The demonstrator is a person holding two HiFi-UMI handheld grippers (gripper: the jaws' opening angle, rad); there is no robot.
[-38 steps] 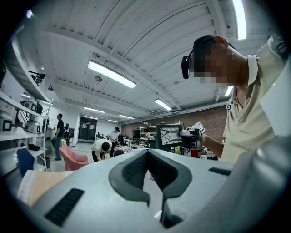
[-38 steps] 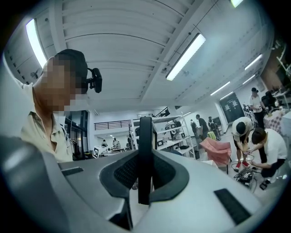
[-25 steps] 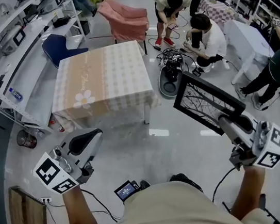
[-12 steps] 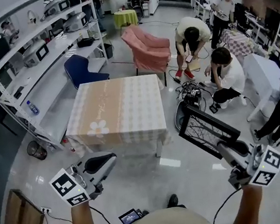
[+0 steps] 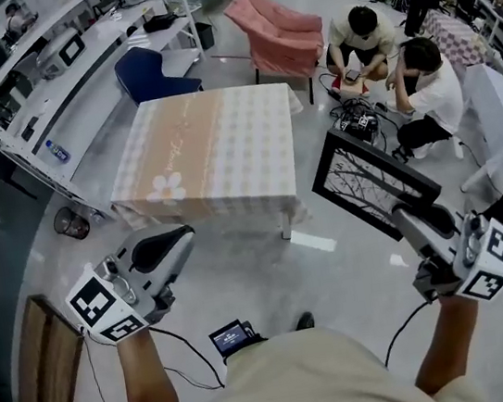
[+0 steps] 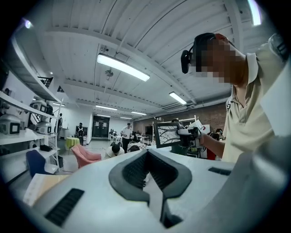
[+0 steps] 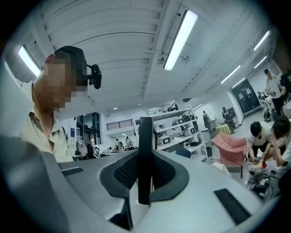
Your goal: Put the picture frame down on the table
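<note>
A black picture frame [image 5: 372, 183] with a branch drawing is held in the air to the right of the table [image 5: 212, 154], over the floor. My right gripper [image 5: 409, 216] is shut on its lower edge; in the right gripper view the frame [image 7: 145, 159] stands edge-on between the jaws. My left gripper [image 5: 178, 241] hovers in front of the table's near left corner, shut with nothing in it. The left gripper view shows the frame [image 6: 169, 134] far off, beyond the closed jaws. The table has a checked beige cloth with a flower print.
A pink armchair [image 5: 285, 35] and a blue chair [image 5: 150, 74] stand behind the table. Shelving [image 5: 36, 78] runs along the left. Two people [image 5: 399, 61] crouch on the floor at right beside cables and equipment [image 5: 360, 123]. A wooden chair back [image 5: 43, 372] is at lower left.
The view has shifted and dipped, so the table now sits closer to the left gripper. The right gripper still holds the frame, at about the same height and angle.
</note>
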